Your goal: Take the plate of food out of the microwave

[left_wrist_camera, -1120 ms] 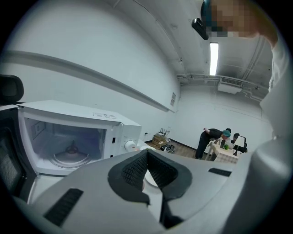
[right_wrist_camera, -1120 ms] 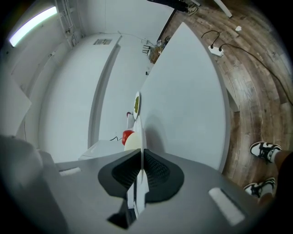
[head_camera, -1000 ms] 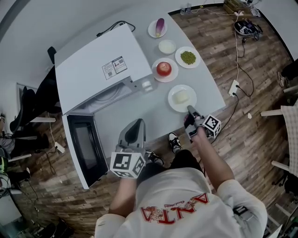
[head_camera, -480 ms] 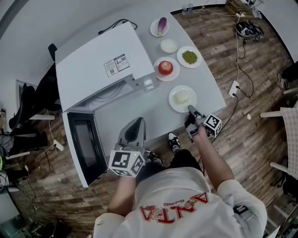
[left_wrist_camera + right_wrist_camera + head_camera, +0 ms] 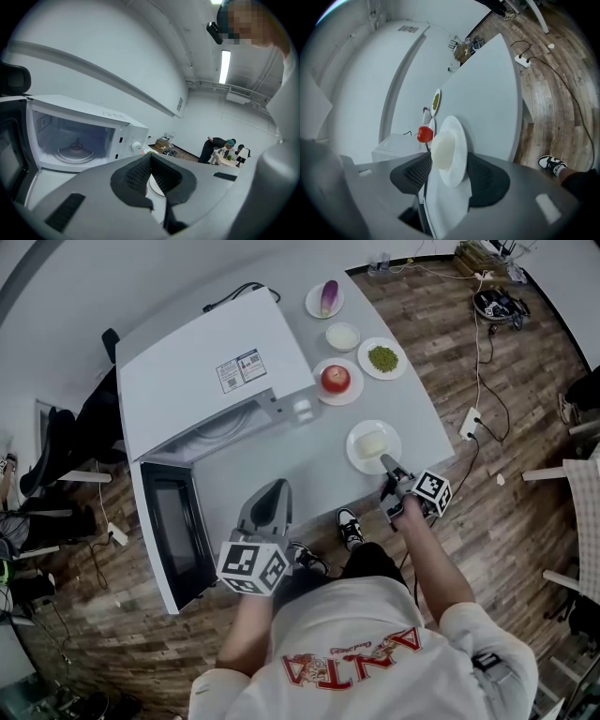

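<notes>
- Two claws show in the head view. The right claw (image 5: 386, 465) has just been opening its jaws, and the near rim of the plate (image 5: 355, 455) lies between them.
- The plate sits flat on the table (image 5: 281, 465) just ahead of that claw and carries a white block of food (image 5: 372, 442).
- Judgement: the plate is out and set down, so the task looks all but done. Only backing the claw off is left.
- Further ahead of the right claw are four more dishes. They hold an apple (image 5: 336, 378), green bits (image 5: 382, 358), something pale (image 5: 342, 336) and a purple vegetable (image 5: 324, 294).
- The left claw (image 5: 275, 488) is closed and empty. The microwave (image 5: 216, 371) is ahead and to its left, with its door (image 5: 173, 531) swung open.
- Left gripper view: jaws together with nothing between them. The turntable (image 5: 75, 152), ahead-left of the claw, is bare.
- Right gripper view: jaws wide, and the plate rim in the gap is clear of both pads. The food sits just past the tips.
</notes>
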